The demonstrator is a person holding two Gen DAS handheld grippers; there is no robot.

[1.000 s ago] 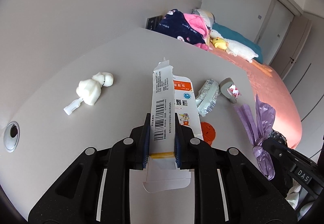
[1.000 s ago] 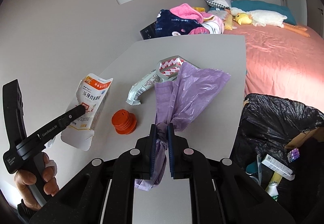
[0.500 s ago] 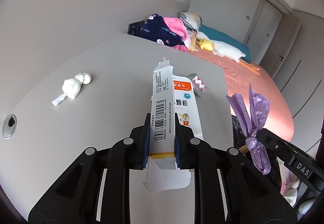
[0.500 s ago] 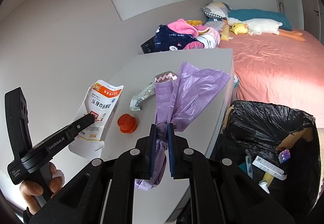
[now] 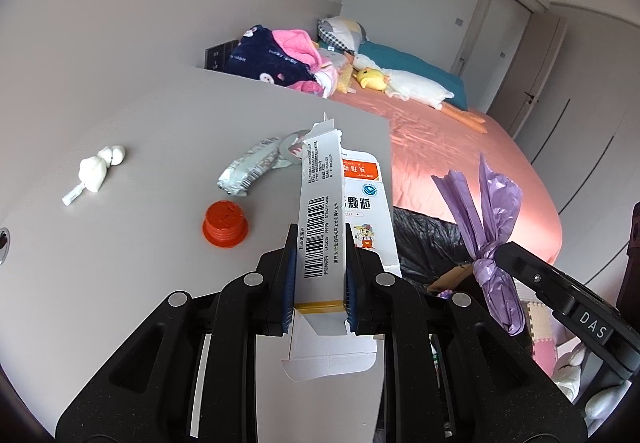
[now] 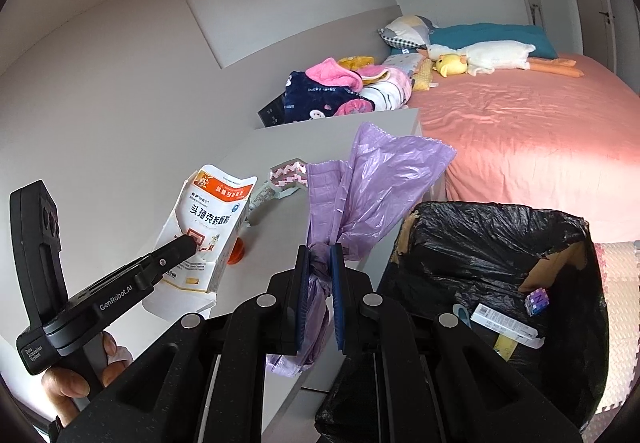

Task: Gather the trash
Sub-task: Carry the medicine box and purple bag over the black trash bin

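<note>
Left claw [image 5: 320,275]: clamped tight on the flat medicine box [image 5: 324,219], one pad on each side.
Right claw [image 6: 320,295]: squeezed together on the knot of the purple bag [image 6: 360,179].
Where the trash is: both pieces are up in the air, off the gray table [image 5: 120,183].
Box long way: it sticks straight out from the left claw, toward 12 o'clock.
Purple bag long way: it fans up toward 12 to 1 o'clock, with a little tail hanging below the pads.
Bin: from the right claw, the black trash bin [image 6: 500,243] sits at 3 to 4 o'clock, open on top.
Nearer hand: the right one looks closer to the bin, so the purple bag likely drops first.
Still on table: red cap [image 5: 224,223], silver wrapper [image 5: 248,171], white tissue [image 5: 94,173].
Changed from a second ago: both hands swung away from the table, and the bin now shows much bigger. The grips look the same.
</note>
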